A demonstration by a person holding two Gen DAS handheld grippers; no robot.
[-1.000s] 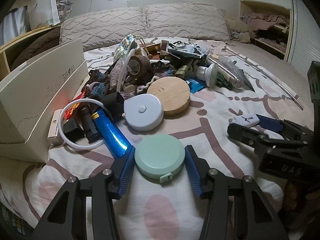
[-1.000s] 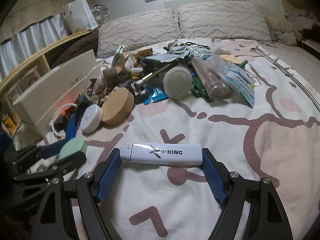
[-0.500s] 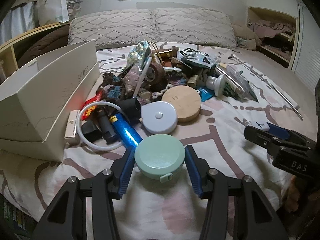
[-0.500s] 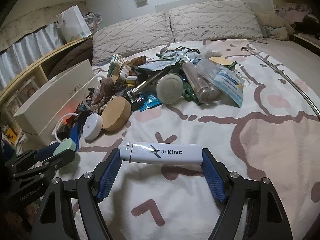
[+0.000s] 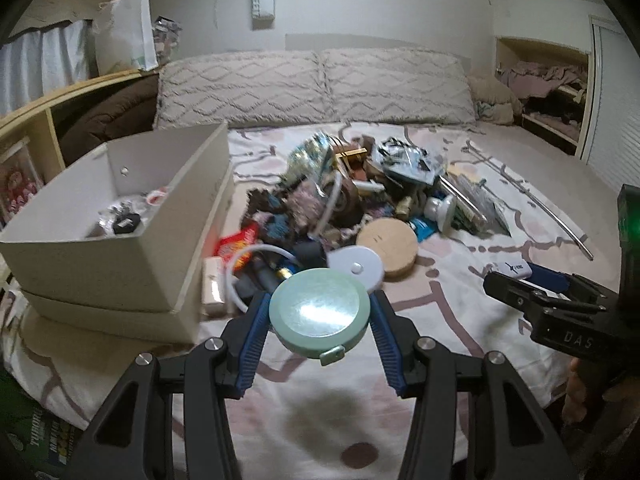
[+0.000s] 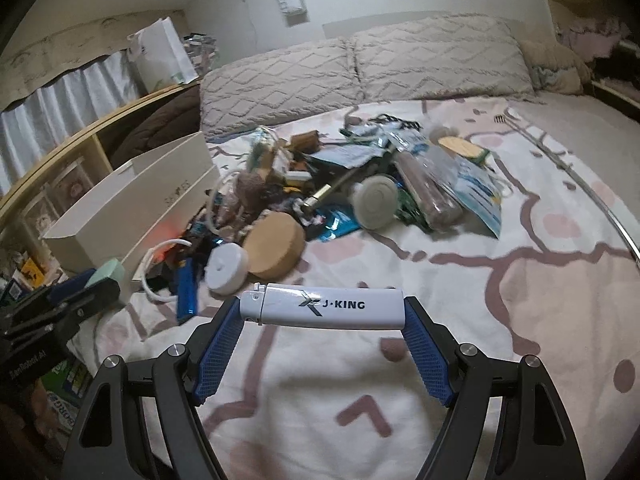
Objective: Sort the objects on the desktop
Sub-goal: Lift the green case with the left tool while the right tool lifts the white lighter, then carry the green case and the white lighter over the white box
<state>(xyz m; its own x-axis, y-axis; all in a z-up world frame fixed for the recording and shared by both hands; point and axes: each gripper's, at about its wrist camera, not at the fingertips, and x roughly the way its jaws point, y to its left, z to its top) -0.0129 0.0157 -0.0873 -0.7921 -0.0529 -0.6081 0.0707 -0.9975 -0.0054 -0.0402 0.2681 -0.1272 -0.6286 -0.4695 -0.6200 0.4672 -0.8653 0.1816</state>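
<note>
My left gripper (image 5: 318, 322) is shut on a round mint-green tape measure (image 5: 319, 314), held in the air above the bedspread near the bed's front edge. My right gripper (image 6: 322, 322) is shut on a white lighter (image 6: 326, 306) marked J-KING, gripped end to end across its blue pads. In the left wrist view the right gripper (image 5: 520, 276) shows at the right with the lighter (image 5: 514, 269). In the right wrist view the left gripper (image 6: 94, 280) shows at the left edge with the tape measure (image 6: 105, 272). An open white box (image 5: 120, 216) with small items inside stands left of the pile.
A heap of mixed objects (image 5: 360, 196) lies mid-bed, with a white round tape measure (image 5: 356, 268), a cork disc (image 5: 387, 247), a blue lighter (image 6: 187, 292) and a white tube loop (image 5: 240, 276) at its near side. A thin metal rod (image 5: 536, 204) lies right. Pillows (image 5: 312, 84) line the headboard.
Both grippers have risen with their objects; the left one lifted more, so the open box's inside now shows. The pile sits farther below in both views.
</note>
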